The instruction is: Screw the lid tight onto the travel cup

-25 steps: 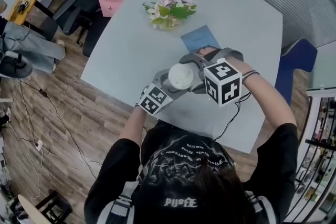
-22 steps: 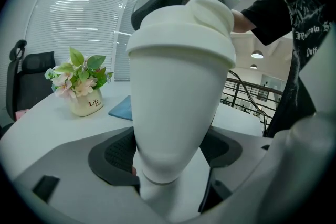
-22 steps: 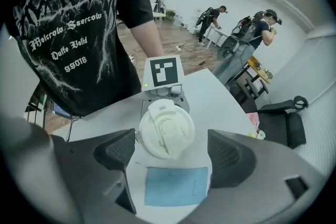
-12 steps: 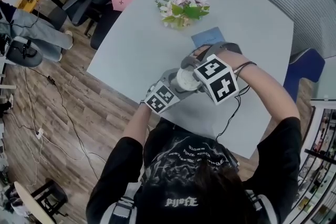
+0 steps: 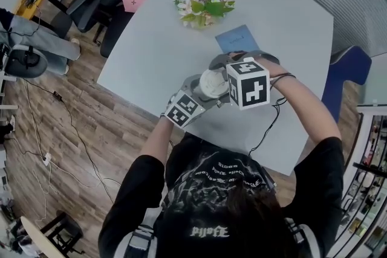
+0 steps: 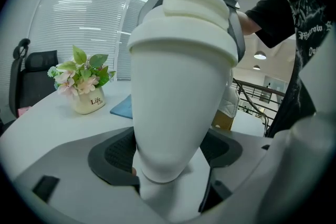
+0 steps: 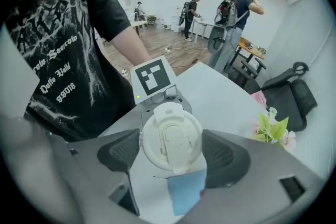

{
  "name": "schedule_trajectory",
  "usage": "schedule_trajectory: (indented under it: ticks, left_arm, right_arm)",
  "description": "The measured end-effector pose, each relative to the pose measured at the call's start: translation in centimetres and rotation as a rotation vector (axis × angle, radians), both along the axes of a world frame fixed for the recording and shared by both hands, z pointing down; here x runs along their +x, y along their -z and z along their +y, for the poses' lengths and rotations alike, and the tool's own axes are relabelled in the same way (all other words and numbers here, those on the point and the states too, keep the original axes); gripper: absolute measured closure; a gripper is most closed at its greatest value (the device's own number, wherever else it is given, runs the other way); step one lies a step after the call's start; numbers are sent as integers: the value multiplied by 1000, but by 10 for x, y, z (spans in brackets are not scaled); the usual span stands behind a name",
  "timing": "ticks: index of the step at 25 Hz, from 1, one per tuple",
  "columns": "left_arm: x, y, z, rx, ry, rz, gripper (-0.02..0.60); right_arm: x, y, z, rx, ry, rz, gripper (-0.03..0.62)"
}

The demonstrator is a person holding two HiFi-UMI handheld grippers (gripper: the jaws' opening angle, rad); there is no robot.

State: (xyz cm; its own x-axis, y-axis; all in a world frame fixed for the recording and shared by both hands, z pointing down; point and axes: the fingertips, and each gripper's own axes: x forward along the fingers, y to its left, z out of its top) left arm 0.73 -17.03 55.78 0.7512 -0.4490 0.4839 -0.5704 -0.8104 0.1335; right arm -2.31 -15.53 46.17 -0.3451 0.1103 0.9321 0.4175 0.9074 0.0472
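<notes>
Moved since a second ago: right gripper (image 7: 173, 155), drawn in over the cup (image 6: 178, 97) and twisted; now, left gripper (image 6: 168, 165) pinching white cup low on its body, upright over table (image 5: 151, 51) edge, lid (image 7: 171, 136) on top, right gripper clamped on lid's rim.

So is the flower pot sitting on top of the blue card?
No, the flower pot stands on the bare table, clear of the blue card.

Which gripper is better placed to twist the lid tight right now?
Right gripper: its jaws grip the lid by its rim from above. The left gripper clamps the travel cup low on its body, steadying it.
</notes>
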Motion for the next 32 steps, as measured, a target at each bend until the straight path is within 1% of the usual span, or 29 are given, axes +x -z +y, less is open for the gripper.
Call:
schedule_trajectory:
  ticks: [3, 7, 9, 14, 17, 18, 19, 21, 23, 25, 26, 27, 29, 30, 32]
  left_arm:
    - [-2, -2, 2, -11, 17, -9, 190]
    - [-1, -3, -1, 12, 42, -2, 192]
    - [-2, -2, 3, 8, 46, -9, 192]
    - [-2, -2, 0, 30, 65, -8, 192]
    - [-2, -3, 0, 29, 72, -20, 192]
    - [-2, -3, 0, 30, 73, -21, 192]
    - [-2, -2, 0, 33, 74, -21, 192]
    - [-2, -2, 1, 42, 80, -17, 192]
    - [-2, -2, 1, 44, 86, -11, 192]
    - [-2, -3, 1, 42, 81, -13, 192]
    - [-2, -3, 1, 40, 79, -15, 192]
    - [-2, -3, 0, 37, 78, -17, 192]
    - [-2, -3, 0, 30, 76, -21, 192]
    - [-2, -3, 0, 27, 75, -22, 192]
    - [-1, -4, -1, 24, 72, -23, 192]
  right_arm:
    - [-2, -1, -1, -11, -125, -31, 214]
    - [-3, 0, -4, -16, -315, -64, 214]
    - [-4, 2, -4, -15, -409, -83, 214]
    - [-4, 3, -7, -13, -619, -148, 215]
    - [-3, 2, -8, -24, -806, -166, 216]
    - [-2, 2, -9, -22, -859, -164, 217]
    - [-2, 2, -10, -16, -892, -156, 217]
    - [-2, 3, -11, -9, -901, -134, 217]
    - [-2, 3, -10, -30, -895, -136, 217]
    - [-3, 3, -8, -85, -901, -158, 214]
    - [-4, 5, -8, -129, -904, -174, 203]
    - [-5, 8, -8, -175, -901, -197, 177]
    - [-8, 19, -10, -242, -870, -259, 168]
    - [-8, 25, -10, -257, -840, -287, 153]
    - [-7, 35, -10, -242, -752, -308, 116]
